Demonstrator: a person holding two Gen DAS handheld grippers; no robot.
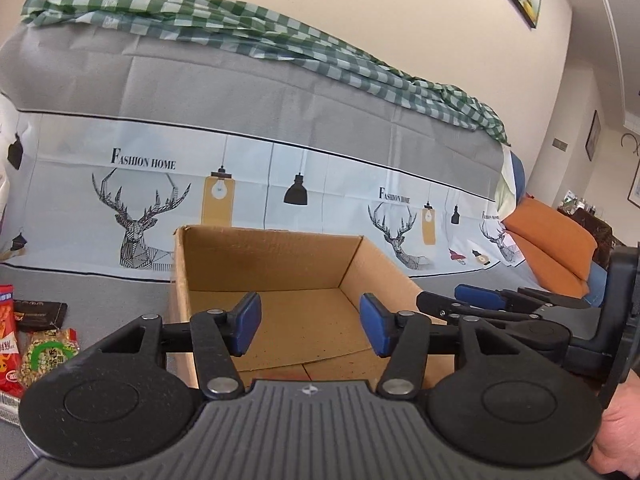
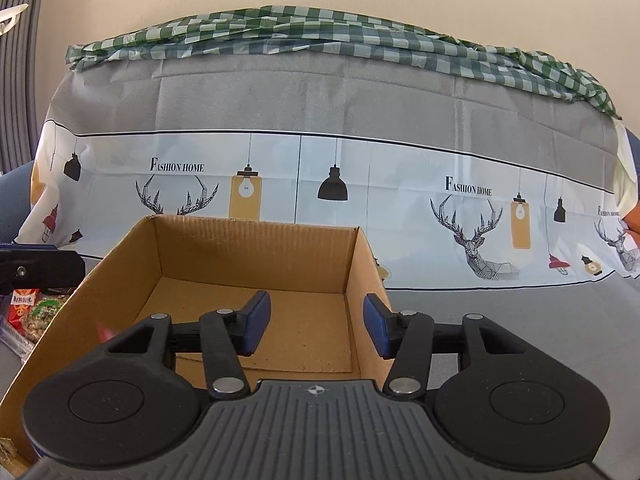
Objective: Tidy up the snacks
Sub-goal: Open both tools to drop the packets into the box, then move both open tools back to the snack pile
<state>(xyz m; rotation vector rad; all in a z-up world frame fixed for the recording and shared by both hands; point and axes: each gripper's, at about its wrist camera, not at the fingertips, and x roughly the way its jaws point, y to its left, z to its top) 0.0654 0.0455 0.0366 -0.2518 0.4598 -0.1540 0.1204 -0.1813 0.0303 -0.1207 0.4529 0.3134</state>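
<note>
An open cardboard box [image 1: 276, 256] stands on the grey cloth, its inside bare; it also shows in the right wrist view [image 2: 256, 256]. My left gripper [image 1: 310, 326] is open and empty above the box's near edge. My right gripper [image 2: 316, 328] is open and empty, astride the box's right wall; it shows in the left wrist view [image 1: 480, 298] to the right of the box. Snack packets lie left of the box: a red packet [image 1: 7, 340], a green-labelled nut packet [image 1: 48, 356] and a dark packet [image 1: 40, 314]. They show at the left edge of the right wrist view [image 2: 36, 312].
A sofa back covered with a grey deer-print cloth [image 1: 280, 128] rises behind the box, with a green checked cloth [image 1: 248, 36] along its top. Orange cushions [image 1: 556, 248] lie at the right. The left gripper's finger [image 2: 40, 268] shows at the left of the right wrist view.
</note>
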